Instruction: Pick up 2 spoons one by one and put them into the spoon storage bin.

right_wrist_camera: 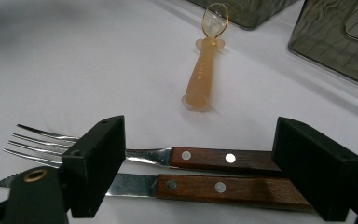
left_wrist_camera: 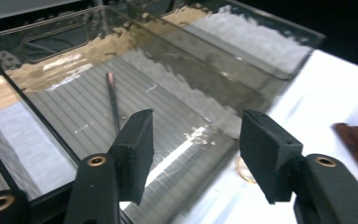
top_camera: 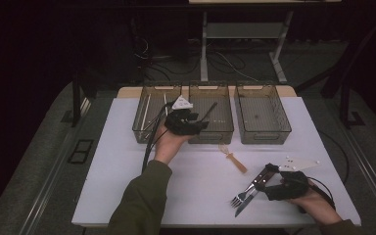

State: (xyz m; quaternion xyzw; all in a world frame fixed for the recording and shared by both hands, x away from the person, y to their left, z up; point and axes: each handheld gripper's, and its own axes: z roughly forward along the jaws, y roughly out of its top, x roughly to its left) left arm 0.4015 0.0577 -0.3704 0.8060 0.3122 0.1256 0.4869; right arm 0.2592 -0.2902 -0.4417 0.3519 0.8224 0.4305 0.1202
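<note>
Over the middle bin (top_camera: pixel 211 110) of three clear bins at the far side of the white table (top_camera: pixel 127 171), the person's left hand (top_camera: pixel 169 142) reaches forward with the forearm stretched out from a green sleeve (top_camera: pixel 142 200), holding the left gripper (top_camera: pixel 188 120) above the bin's near wall. Its jaws stand about half open with nothing between them, and a dark stick (left_wrist_camera: pixel 113 100), perhaps a chopstick, lies on the ribbed floor of the bin beyond them. Near the table's front right corner the right hand (top_camera: pixel 313 198) rests low with the right gripper (top_camera: pixel 272 172) pointing left, its jaws spread wide on either side of the wooden handles of a fork (right_wrist_camera: pixel 135 151) and a knife (right_wrist_camera: pixel 205 186), not pressing them. An orange spoon (right_wrist_camera: pixel 204 70) lies just beyond on the table.
</note>
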